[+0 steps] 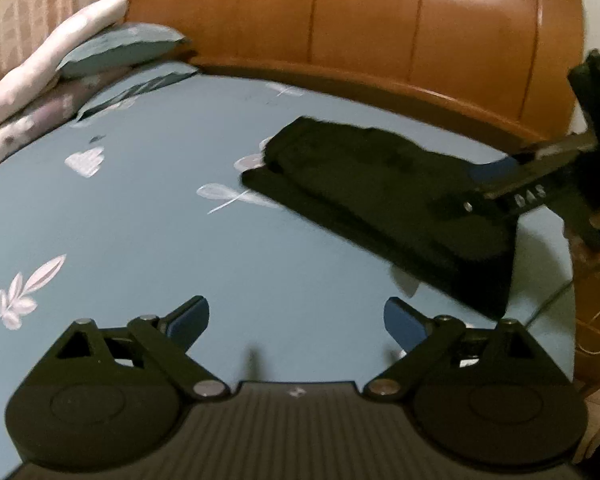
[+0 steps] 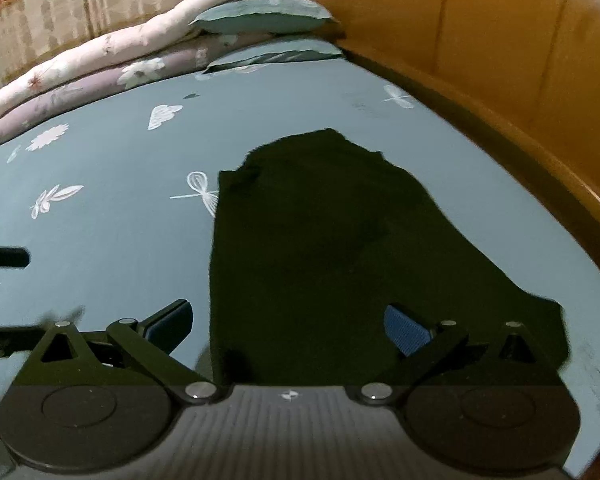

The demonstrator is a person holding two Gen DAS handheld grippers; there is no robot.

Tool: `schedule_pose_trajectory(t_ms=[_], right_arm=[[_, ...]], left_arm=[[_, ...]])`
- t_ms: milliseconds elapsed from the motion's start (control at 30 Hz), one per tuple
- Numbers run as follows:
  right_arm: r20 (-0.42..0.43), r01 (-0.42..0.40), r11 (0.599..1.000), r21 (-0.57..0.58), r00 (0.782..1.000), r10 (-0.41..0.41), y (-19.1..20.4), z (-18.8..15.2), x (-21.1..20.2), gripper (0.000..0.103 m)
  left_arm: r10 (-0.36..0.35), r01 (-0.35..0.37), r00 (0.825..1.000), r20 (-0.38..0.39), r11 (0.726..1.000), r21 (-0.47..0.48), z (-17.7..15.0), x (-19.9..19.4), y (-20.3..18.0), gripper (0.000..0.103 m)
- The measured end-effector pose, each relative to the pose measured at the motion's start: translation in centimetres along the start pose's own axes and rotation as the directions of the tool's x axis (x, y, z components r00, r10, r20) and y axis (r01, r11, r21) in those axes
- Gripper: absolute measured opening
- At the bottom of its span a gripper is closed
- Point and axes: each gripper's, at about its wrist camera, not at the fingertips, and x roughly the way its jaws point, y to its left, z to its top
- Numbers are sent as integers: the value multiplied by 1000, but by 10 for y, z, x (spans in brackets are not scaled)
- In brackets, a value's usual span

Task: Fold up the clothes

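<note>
A black garment (image 1: pixel 384 196) lies folded on the blue-grey bedsheet (image 1: pixel 140 220), toward the right of the left wrist view. My left gripper (image 1: pixel 296 320) hangs over bare sheet to the garment's left, jaws wide apart and empty. The right gripper (image 1: pixel 500 178) reaches in from the right edge there, over the garment's near end. In the right wrist view the same black garment (image 2: pixel 320 248) fills the middle, and my right gripper (image 2: pixel 288 324) stands open above its near edge with nothing clamped between the blue pads (image 2: pixel 406 330).
A wooden headboard (image 1: pixel 360 20) curves along the far side of the bed. Stacked pillows and a rolled quilt (image 2: pixel 120 56) lie at the far left. The bedsheet (image 2: pixel 100 232) with white leaf prints stretches left of the garment. The left gripper's tip (image 2: pixel 4 257) shows at the left edge.
</note>
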Motion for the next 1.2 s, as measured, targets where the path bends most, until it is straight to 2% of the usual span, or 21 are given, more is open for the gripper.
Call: schedule_pose_trajectory(t_ms=[200,367,533,600,767,900,1067,1200], right_arm=[[45,58,995,84,997,-62,-7,-39,-41,103],[49,79,985,152,995,-88,-4,-76,-63,103],[40,113,983,148,992,-120,5,-105,-75,103],[44,101,981,164,993,-109,9,-115,-82,103],[72,96,981,170,991,-109,23,-130,-106,103],[85,108,981,160,989,-123,35,-140,-124,103],[90,126,975,183,985,-145,40,-148,-142,103],[89,130,966,225,984,-153,36,-148,-147,103]], left_arm=[[-69,68,998,13,995,79,-3,14,-29,95],[-27,23,999,24,988,150,-18,14,-57,95],[10,-15,999,36,988,154,-34,-5,-83,100],[9,-15,999,43,990,140,-41,-17,-91,100],[-42,42,999,8,999,11,-52,-41,-100,101],[-16,16,1000,4,1000,-27,-62,-60,-110,101],[-59,55,998,-30,993,-107,-69,-72,-113,101],[-30,23,998,-54,993,-116,-70,-79,-115,101]])
